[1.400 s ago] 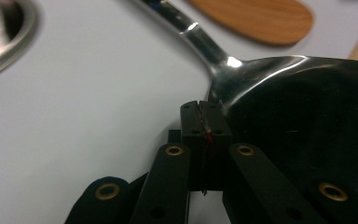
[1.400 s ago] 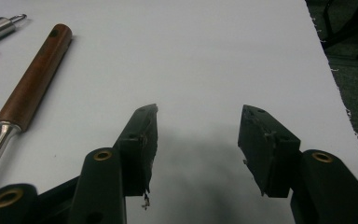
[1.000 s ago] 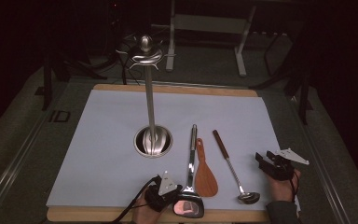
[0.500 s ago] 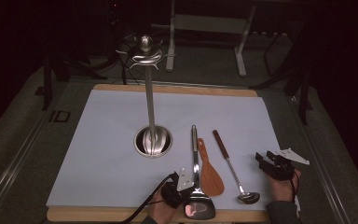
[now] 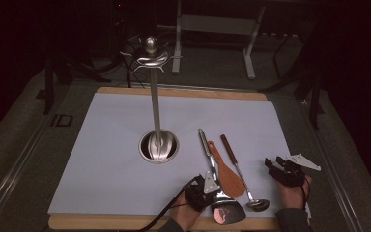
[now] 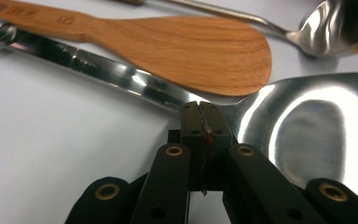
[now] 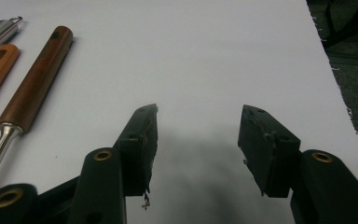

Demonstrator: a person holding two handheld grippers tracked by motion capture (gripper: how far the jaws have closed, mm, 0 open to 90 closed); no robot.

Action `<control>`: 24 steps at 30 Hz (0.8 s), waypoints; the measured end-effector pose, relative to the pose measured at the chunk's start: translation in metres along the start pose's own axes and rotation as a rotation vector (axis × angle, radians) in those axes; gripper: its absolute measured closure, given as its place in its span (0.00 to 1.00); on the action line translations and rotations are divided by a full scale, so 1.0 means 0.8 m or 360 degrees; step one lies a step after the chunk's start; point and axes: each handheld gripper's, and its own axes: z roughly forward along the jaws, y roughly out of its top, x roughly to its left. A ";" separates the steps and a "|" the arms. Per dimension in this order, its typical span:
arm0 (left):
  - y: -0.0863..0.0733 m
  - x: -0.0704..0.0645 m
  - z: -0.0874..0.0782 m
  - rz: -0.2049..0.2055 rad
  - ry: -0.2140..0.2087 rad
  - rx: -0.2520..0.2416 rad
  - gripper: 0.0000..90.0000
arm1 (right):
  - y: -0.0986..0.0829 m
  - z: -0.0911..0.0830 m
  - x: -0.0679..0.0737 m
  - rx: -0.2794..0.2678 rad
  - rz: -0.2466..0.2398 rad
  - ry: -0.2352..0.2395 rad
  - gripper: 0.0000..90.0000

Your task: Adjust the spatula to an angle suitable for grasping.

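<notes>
A staged lab or recording room rather than a kitchen. The table (image 5: 125,223) is a wooden board under a plain white sheet (image 5: 106,145), ringed by dark carpet. At twelve o'clock metal stand legs (image 5: 212,29) and cables (image 5: 125,53) sit in shadow, and the utensil stand (image 5: 155,121) looks like a prop.

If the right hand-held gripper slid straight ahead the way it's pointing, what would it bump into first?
Probably nothing: the right hand-held gripper is open and points over bare white sheet. The wooden-handled ladle lies off to one side of that line. The way looks free as far as the sheet's far edge.
</notes>
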 end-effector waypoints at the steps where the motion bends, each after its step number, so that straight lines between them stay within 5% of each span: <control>1: 0.002 0.000 0.003 0.0002 -0.0002 -0.0002 1.00 | 0.000 0.000 0.000 -0.0001 0.0000 0.0000 0.53; 12: 0.007 0.008 0.003 -0.0004 0.0016 -0.0031 0.99 | 0.000 0.000 0.000 -0.0001 0.0002 0.0003 0.53; 20: -0.004 0.044 -0.032 -0.0082 0.0124 -0.0103 0.98 | 0.000 0.001 0.001 0.0013 -0.0007 -0.0003 0.53; 24: -0.030 0.078 -0.076 -0.0175 0.0245 -0.0202 0.96 | 0.000 0.002 0.004 0.0019 -0.0035 -0.0028 0.54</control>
